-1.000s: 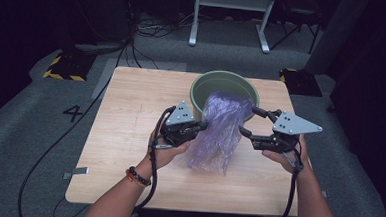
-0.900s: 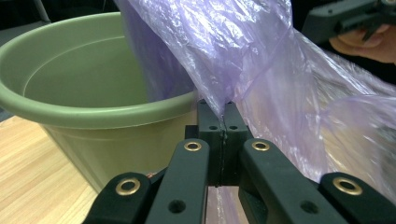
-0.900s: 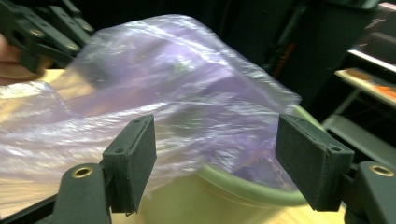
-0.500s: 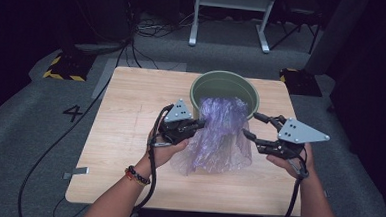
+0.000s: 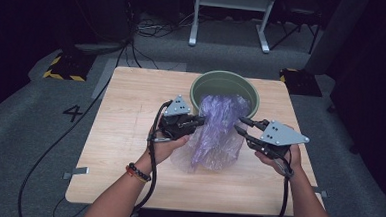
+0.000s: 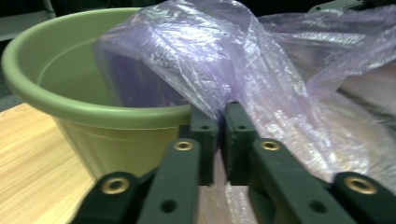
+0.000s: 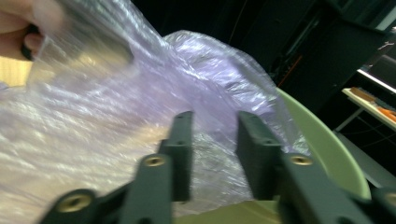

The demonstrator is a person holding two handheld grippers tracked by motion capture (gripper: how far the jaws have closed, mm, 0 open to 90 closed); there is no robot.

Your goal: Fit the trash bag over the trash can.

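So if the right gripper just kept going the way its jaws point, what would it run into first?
Most likely the purple plastic bag: the right gripper has its jaws open and aimed at the film draped over the green tub's rim. Depth is unclear, but the bag looks nearest.

High view overhead, facing forward; tool views close (right blurry), sharing bag [image 5: 219,132].

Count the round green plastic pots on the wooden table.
1: the round green plastic pot stands at the table's far edge, with the purple plastic bag draped over its near rim.
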